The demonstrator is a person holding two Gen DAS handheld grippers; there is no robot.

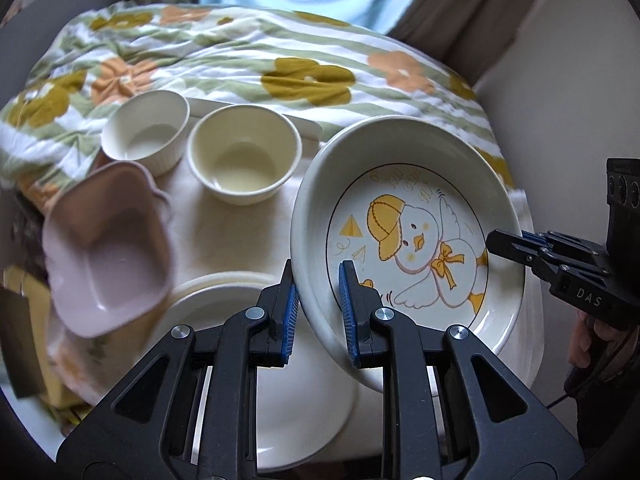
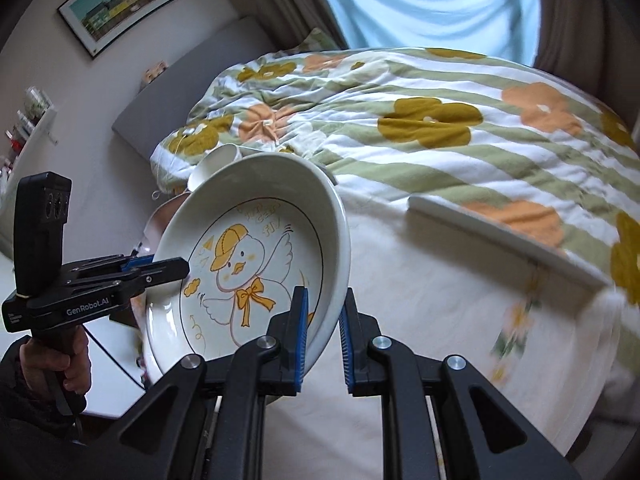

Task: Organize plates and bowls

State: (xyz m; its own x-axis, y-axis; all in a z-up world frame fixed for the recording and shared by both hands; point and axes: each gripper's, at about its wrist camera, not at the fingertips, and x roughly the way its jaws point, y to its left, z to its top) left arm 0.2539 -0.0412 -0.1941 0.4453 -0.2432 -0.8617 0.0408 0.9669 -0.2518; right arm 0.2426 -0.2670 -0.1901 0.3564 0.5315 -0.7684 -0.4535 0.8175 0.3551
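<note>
A deep white plate with a yellow-capped duck drawing is held tilted above the table by both grippers. My left gripper is shut on its near rim. My right gripper is shut on the opposite rim of the same duck plate; it also shows in the left wrist view. The left gripper shows in the right wrist view. Below lies a plain white plate. A pink heart-shaped bowl, a white ribbed ramekin and a cream bowl stand on the table.
The table has a cream cloth and a raised white edge. Behind it lies a bed with a floral striped quilt. A framed picture hangs on the wall; a curtained window is behind the bed.
</note>
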